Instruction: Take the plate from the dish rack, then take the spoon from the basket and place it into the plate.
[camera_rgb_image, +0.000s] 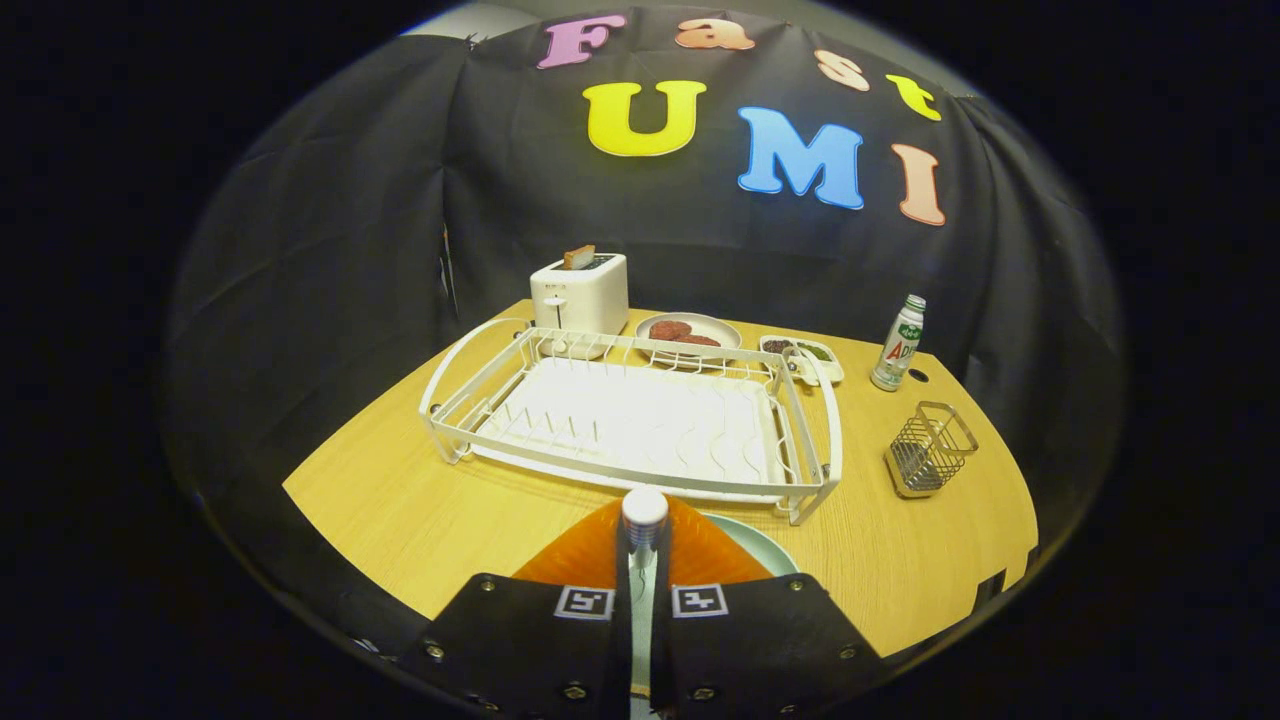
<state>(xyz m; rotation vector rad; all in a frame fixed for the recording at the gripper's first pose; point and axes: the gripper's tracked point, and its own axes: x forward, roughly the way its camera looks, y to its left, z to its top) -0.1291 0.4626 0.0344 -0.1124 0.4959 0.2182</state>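
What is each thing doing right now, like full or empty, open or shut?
Gripper: shut on spoon.
Spoon: upright between the fingers, over the plate.
Plate: on the table, out of the rack.
Dish rack: empty.
Basket: looks empty.
Toaster: bread sticking up.
Bottle: upright, capped.

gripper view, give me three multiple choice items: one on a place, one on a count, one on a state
1. Where does the wire basket stand?
A. inside the dish rack
B. beside the dish rack, near the bottle
C. on the toaster

2. How many brown patties lie on the far plate?
A. two
B. four
C. none

3. The gripper is
A. wide open
B. shut on the bottle
C. shut on the spoon

Answers: 1 B, it sits on the table past the rack's end. 2 A, two show. 3 C, both orange fingers press its handle.
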